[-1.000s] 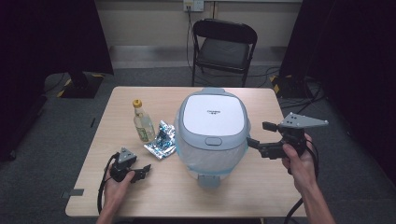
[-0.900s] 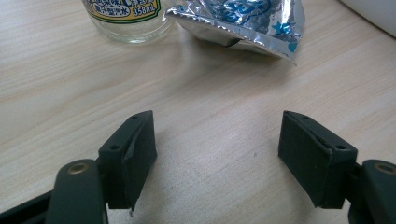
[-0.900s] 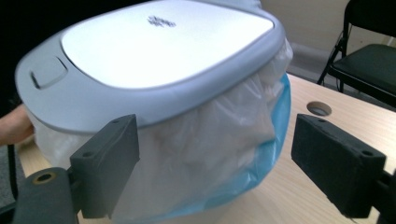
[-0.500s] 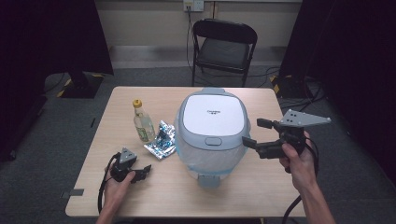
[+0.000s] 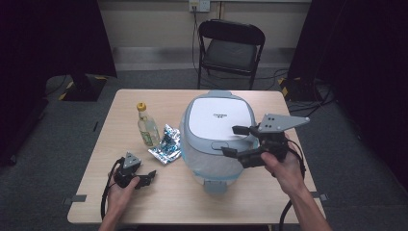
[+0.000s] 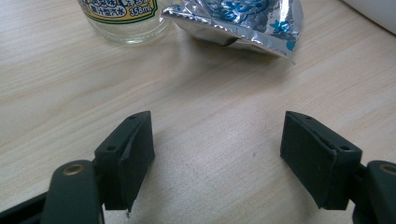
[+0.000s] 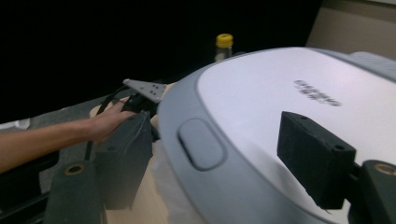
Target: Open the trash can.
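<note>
At the cooker's right flank, right gripper (image 5: 236,142) hangs above the counter (image 5: 120,110), jaws apart and straddling the lid edge of the rice cooker (image 5: 219,122); they have just been closing, pads not pressing on anything. Far jaw sits over the lid top, near jaw over the front-right rim. High view gives that layout plus the grey plate on top of the gripper and the hand behind it.

Right gripper view (image 7: 224,158) adds what the high view can't resolve: the oval latch button (image 7: 201,143) on the cooker (image 7: 261,107) lies between the jaws, nearer the left one, untouched. It also catches the other hand (image 7: 105,122) with its gripper beyond the cooker, and the yellow cap of the bottle (image 7: 224,44) poking over the lid.

Left gripper (image 5: 144,179) rests low at the counter's near-left edge, jaws apart, nothing between them. Left gripper view (image 6: 217,158) shows bare wood between the pads, with the bottle base (image 6: 125,18) and the foil packet (image 6: 238,21) just ahead, well clear of the jaws. High view places bottle (image 5: 147,126) and packet (image 5: 166,143) side by side, left of the cooker, packet just beside its wall.
</note>
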Tool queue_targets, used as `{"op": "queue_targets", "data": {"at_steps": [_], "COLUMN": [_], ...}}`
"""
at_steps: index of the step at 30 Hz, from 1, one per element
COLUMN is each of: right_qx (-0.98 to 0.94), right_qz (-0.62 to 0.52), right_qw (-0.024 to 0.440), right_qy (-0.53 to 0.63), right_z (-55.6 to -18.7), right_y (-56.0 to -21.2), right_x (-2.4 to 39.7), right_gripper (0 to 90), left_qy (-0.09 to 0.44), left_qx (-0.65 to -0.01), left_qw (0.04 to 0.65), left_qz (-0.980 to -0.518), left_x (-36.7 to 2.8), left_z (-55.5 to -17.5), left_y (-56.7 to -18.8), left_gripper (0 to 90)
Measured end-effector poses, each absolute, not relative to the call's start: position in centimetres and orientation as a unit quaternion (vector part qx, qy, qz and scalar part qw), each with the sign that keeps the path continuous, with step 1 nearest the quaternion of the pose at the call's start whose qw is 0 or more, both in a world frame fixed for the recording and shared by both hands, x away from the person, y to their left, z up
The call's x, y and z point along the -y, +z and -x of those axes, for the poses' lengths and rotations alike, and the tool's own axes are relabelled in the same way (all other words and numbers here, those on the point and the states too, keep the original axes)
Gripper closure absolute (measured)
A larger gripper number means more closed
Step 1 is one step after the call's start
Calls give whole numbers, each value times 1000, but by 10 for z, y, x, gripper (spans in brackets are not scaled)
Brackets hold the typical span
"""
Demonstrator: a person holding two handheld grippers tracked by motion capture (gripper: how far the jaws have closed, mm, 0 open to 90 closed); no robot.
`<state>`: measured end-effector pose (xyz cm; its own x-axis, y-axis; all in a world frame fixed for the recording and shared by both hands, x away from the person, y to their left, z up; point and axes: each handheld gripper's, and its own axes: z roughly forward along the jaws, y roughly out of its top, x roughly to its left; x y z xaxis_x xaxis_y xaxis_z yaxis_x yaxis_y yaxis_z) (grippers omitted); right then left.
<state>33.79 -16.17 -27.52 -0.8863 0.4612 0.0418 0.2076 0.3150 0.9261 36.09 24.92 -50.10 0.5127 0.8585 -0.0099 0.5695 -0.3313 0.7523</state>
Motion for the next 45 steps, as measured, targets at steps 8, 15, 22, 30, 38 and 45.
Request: {"op": "queue_targets", "data": {"at_steps": [8,15,22,30,38,45], "right_qx": [-818,-824,-820,-816,-806,-791], "right_qz": [-170,-159,-156,-156,-171,-212], "right_qw": [99,102,116,113,123,146], "right_qy": [541,535,538,545,553,555], "right_z": [-327,-322,-318,-317,-318,-326], "right_y": [-280,-280,-284,-285,-286,-287], "right_x": [139,133,133,134,141,161], "right_gripper": [348,358,366,361,304,263], "left_qy": [199,199,199,200,199,199], "left_qx": [-452,-452,-452,-452,-452,-451], "left_qw": [361,361,362,361,362,362], "left_qz": [-791,-791,-790,-790,-791,-791], "left_x": [-249,-249,-249,-249,-249,-249], "left_z": [-361,-361,-361,-361,-361,-361], "left_y": [-501,-501,-501,-501,-501,-501], "left_gripper": [253,253,253,254,252,252]}}
